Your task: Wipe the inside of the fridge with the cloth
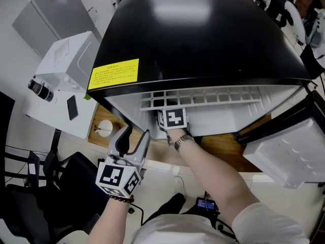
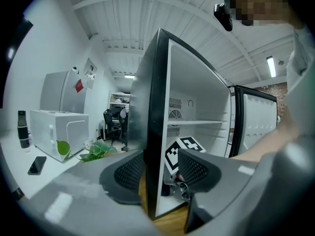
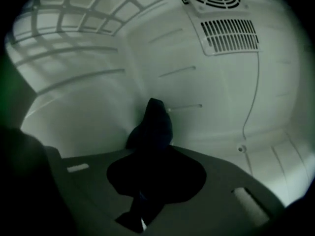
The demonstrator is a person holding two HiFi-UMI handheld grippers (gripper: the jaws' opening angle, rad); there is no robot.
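The black fridge [image 1: 203,34] stands with its door [image 1: 289,151] swung open to the right, and a yellow sticker [image 1: 114,73] sits near the front edge of its top. The right gripper [image 3: 156,157] reaches into the white compartment below the wire shelf [image 1: 203,98]. Its jaws are clamped on a dark cloth [image 3: 153,124]. The bunched end of the cloth sticks out ahead of the jaws, low down by the corner where the back wall meets a side wall. It looks to be touching the liner, though the light in there is too dim to be sure. A slotted vent [image 3: 230,35] is higher up on the back wall. The left gripper [image 1: 136,132] is held outside, just in front of the fridge's left edge. Its jaws are apart with nothing in them. A phone [image 1: 72,107] lies on the white counter [image 1: 61,121] to the left.
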